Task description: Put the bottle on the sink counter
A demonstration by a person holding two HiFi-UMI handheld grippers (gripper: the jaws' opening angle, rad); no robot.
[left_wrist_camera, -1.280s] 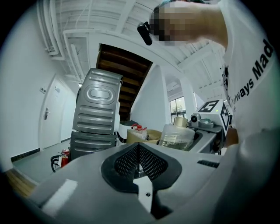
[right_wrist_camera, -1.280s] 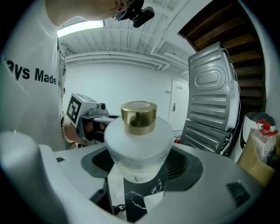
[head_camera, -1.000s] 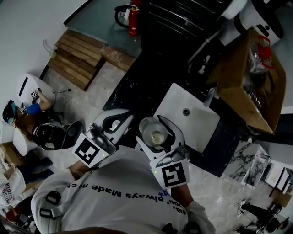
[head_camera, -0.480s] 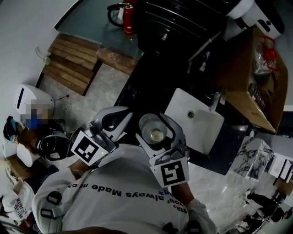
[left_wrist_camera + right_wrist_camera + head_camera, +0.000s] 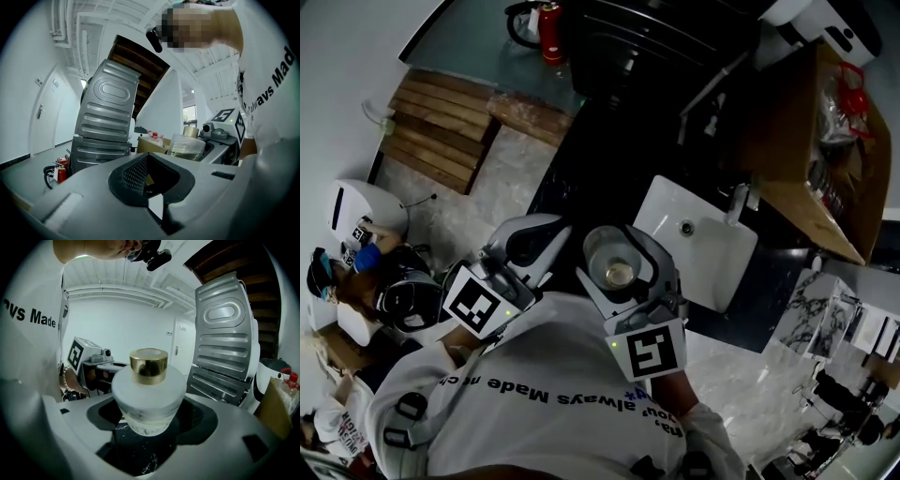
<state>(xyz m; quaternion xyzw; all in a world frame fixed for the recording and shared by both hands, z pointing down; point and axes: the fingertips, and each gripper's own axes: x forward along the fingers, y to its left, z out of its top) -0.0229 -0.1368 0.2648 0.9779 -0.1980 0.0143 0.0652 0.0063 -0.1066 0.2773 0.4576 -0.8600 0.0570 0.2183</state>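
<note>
A squat frosted glass bottle [image 5: 149, 392] with a gold cap stands upright between the jaws of my right gripper [image 5: 149, 432], which is shut on its lower body. From above, the bottle [image 5: 617, 270] and right gripper [image 5: 621, 281] hang just left of the white sink basin [image 5: 717, 258], over the dark counter [image 5: 591, 178]. My left gripper [image 5: 528, 248] is beside it on the left, over the counter's edge. Its jaws [image 5: 149, 176] are shut with nothing between them. The bottle [image 5: 186, 146] also shows in the left gripper view, at the right.
A faucet [image 5: 739, 200] stands at the basin's far side. A cardboard box [image 5: 816, 141] fills the counter's right end. A wooden pallet [image 5: 436, 127] and a red fire extinguisher [image 5: 547, 19] are on the floor at left. A ribbed metal panel [image 5: 225, 348] leans behind.
The head view has drifted a little, so the sink sits slightly further right. The bottle stays held in the right gripper. Both grippers keep about the same place in front of the body.
</note>
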